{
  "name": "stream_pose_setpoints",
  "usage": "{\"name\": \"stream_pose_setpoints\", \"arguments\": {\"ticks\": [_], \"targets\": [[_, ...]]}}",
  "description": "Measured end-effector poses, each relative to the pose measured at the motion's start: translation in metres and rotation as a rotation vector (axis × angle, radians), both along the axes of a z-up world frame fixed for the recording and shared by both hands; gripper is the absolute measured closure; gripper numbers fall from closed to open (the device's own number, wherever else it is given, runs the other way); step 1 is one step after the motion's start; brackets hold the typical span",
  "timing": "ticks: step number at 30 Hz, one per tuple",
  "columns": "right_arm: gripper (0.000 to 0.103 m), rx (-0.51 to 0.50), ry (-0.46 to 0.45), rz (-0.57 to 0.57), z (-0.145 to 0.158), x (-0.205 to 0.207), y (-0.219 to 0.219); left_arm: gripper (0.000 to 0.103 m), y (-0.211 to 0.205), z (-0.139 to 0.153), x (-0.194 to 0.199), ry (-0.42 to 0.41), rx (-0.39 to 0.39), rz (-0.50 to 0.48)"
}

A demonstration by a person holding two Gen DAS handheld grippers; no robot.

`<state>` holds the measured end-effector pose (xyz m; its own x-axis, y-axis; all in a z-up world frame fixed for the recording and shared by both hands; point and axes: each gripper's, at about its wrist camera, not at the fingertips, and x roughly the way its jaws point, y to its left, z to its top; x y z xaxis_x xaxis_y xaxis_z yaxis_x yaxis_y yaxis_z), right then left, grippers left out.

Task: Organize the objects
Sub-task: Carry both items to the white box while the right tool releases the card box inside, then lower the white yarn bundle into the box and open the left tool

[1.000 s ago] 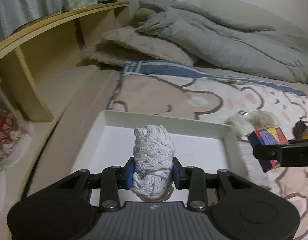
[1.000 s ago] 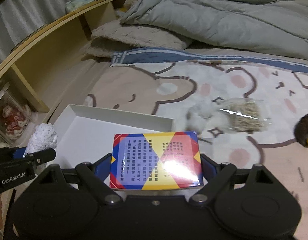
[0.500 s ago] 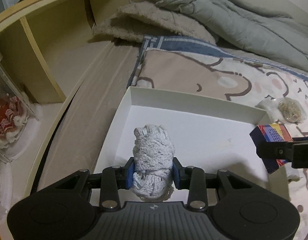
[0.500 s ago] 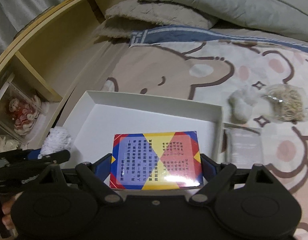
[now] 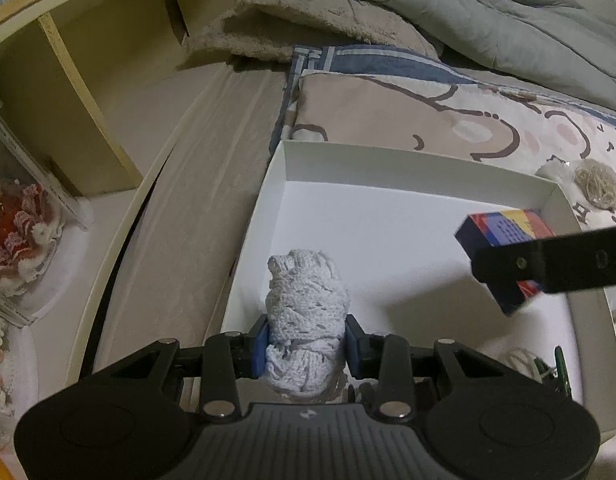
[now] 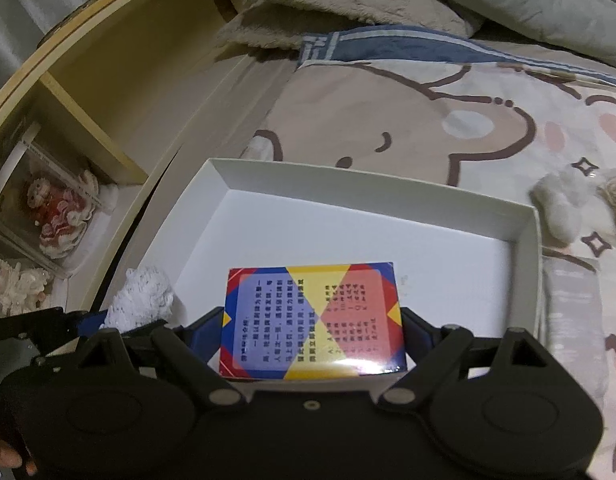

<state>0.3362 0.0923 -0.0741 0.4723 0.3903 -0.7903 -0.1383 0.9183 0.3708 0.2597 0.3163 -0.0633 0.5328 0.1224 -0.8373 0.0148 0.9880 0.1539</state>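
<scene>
My left gripper is clenched on the white crocheted bundle, held above the near-left part of the white tray. I lower it until it rests on the floor, then release. My right gripper grasps the colourful card box over the tray's middle; I keep it flat and clear of the bundle.

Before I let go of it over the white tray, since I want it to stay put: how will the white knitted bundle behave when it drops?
The knitted bundle looks soft: it bulges around the left tongs, so it should land without bouncing. Its rounded shape might let it tip or roll slightly in the tray. Loose loops could snag.
</scene>
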Motion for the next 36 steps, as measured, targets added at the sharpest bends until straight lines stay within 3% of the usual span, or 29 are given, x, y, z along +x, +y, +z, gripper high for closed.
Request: {"name": "stream_pose_setpoints", "arguments": {"ticks": [6,8,16,18,23,36], "targets": [[0.013,0.003,-0.007,0.026,-0.006,0.004,0.012,0.061,0.009,-0.003,-0.003,0.030,0.013,0.010],[0.004,0.010,0.011,0.034,-0.010,0.005,0.014,0.060,0.015,-0.005,-0.003,0.055,0.001,0.024],[0.003,-0.001,0.038,0.032,-0.013,0.002,0.005,0.058,0.019,-0.005,-0.011,0.070,-0.024,0.042],[0.003,-0.002,0.036,0.028,-0.011,0.001,0.001,0.048,0.016,-0.004,-0.013,0.063,-0.031,0.044],[0.003,-0.008,0.024,0.029,-0.005,-0.005,-0.007,0.038,0.010,0.002,-0.014,0.045,-0.027,0.056],[0.003,-0.012,-0.015,0.044,0.011,-0.023,-0.022,0.038,-0.003,0.022,-0.028,0.010,-0.047,0.077]]}}
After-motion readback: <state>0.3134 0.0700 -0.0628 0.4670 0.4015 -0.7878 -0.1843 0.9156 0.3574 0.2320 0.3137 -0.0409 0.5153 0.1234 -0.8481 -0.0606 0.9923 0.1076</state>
